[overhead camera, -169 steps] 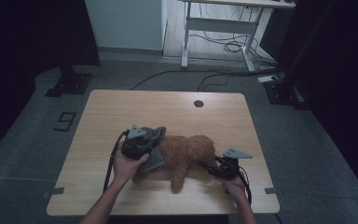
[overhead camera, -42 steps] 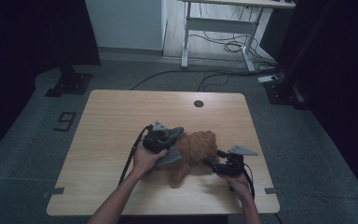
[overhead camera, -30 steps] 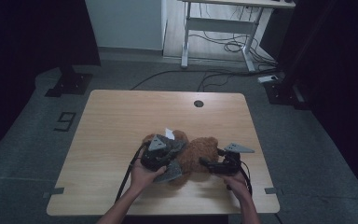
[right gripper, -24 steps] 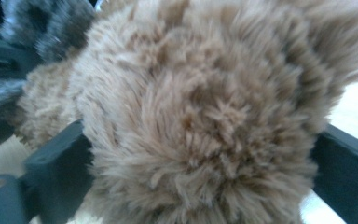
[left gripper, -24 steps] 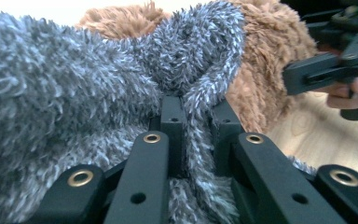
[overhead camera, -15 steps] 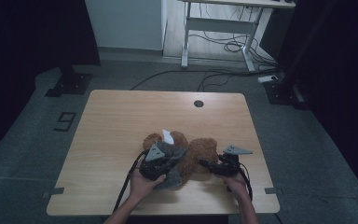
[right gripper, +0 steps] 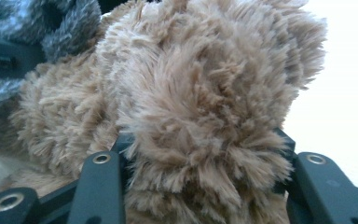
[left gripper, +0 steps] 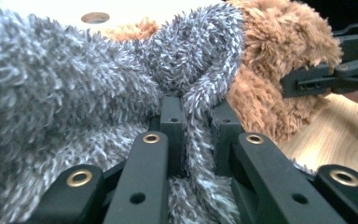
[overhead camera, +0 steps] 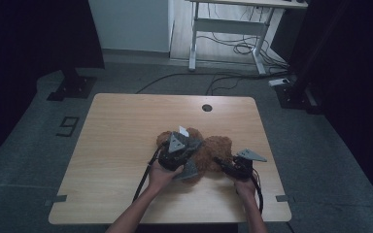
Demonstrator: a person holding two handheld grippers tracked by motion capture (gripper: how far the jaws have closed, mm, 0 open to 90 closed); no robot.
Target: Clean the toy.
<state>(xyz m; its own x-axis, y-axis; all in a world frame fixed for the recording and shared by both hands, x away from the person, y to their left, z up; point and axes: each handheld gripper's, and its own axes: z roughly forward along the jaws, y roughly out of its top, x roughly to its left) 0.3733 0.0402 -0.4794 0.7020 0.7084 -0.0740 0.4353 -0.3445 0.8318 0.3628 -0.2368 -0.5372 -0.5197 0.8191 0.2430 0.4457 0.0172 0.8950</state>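
The brown plush toy (overhead camera: pixel 213 153) lies near the middle of the desk (overhead camera: pixel 126 126), partly wrapped in grey fuzzy cloth (left gripper: pixel 65 93). The left gripper (left gripper: pixel 193 126) has its fingers pinched tight on a fold of that cloth. The right gripper (right gripper: pixel 205 154) has just been closing, its fingers pressing a tuft of the toy's fur.

Left claw (left gripper: pixel 193 135) clamped, right claw (right gripper: pixel 200 154) closing.

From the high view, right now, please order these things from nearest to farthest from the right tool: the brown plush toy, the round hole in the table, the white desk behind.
1. The brown plush toy: the right tool has closed onto its near end.
2. The round hole: by the table's far edge.
3. The white desk: on the floor beyond the table.
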